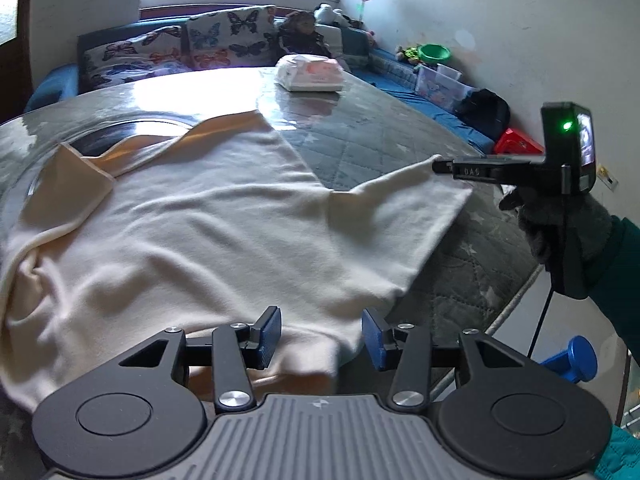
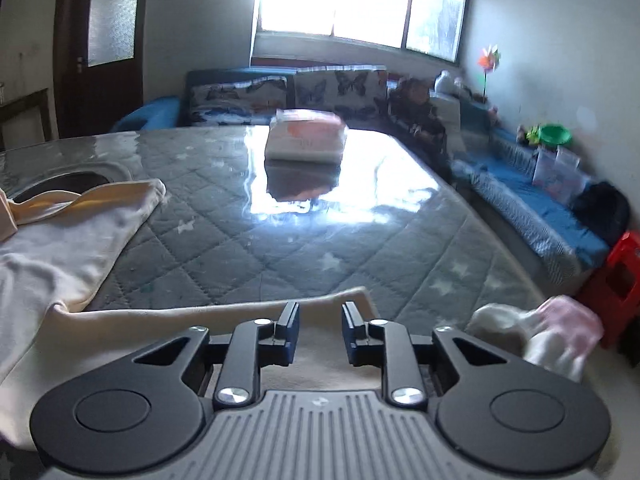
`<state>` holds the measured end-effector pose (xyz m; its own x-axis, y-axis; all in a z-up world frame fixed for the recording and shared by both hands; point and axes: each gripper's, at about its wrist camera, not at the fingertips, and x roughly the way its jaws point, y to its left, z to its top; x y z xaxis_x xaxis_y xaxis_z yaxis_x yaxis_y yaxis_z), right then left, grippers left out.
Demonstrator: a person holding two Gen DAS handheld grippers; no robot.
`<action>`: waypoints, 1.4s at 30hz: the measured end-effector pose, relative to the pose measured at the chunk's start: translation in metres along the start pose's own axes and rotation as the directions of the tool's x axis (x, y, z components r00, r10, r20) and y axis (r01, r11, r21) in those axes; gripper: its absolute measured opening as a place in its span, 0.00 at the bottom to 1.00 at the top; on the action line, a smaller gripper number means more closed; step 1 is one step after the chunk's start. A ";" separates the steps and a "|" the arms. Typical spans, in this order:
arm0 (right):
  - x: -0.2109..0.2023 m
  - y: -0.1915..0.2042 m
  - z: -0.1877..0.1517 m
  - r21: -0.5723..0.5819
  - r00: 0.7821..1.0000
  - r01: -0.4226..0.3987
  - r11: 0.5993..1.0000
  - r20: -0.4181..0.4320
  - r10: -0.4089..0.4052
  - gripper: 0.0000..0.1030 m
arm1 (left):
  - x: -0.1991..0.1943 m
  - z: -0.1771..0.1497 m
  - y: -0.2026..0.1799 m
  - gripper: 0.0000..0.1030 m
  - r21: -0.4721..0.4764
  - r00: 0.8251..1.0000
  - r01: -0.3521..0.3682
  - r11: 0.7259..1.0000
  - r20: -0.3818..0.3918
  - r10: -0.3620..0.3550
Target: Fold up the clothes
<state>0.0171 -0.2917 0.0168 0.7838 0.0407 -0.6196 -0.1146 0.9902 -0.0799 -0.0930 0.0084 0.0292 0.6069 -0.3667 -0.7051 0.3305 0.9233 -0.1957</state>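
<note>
The left tool (image 1: 321, 336) hangs open over the near hem of the cream garment (image 1: 192, 232), which lies spread on the table (image 1: 384, 136). The right tool (image 2: 320, 330) is open too, its jaws straddling the garment's right sleeve (image 2: 216, 312) without pressing. Farther off lies a wipes pack (image 1: 310, 74).

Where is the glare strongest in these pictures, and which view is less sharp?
In the right wrist view, window light blows out and reflects brightly off the glossy table cover around the tissue pack; this view is softer, with blur. In the left wrist view, glare sits on the far table edge; the cream garment looks sharp.
</note>
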 end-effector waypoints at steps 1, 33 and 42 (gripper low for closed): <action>0.004 -0.002 -0.002 0.014 1.000 0.001 1.000 -0.015 -0.001 0.25 | -0.004 -0.002 0.004 0.50 -0.010 1.000 -0.012 1.000 0.007 0.012; -0.091 0.169 -0.010 -0.469 0.838 -0.524 0.712 -0.131 0.530 0.78 | -0.042 -0.028 0.045 0.60 -0.004 0.984 -0.150 0.989 0.092 0.150; -0.094 0.189 -0.022 -0.494 0.806 -0.572 0.655 -0.191 0.561 0.67 | -0.038 -0.033 0.048 0.15 -0.009 0.985 -0.152 0.988 0.085 0.152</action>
<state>-0.0914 -0.1114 0.0426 0.4509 0.5626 -0.6930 -0.8251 0.5588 -0.0833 -0.1240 0.0701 0.0242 0.7096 -0.2301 -0.6660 0.2278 0.9693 -0.0922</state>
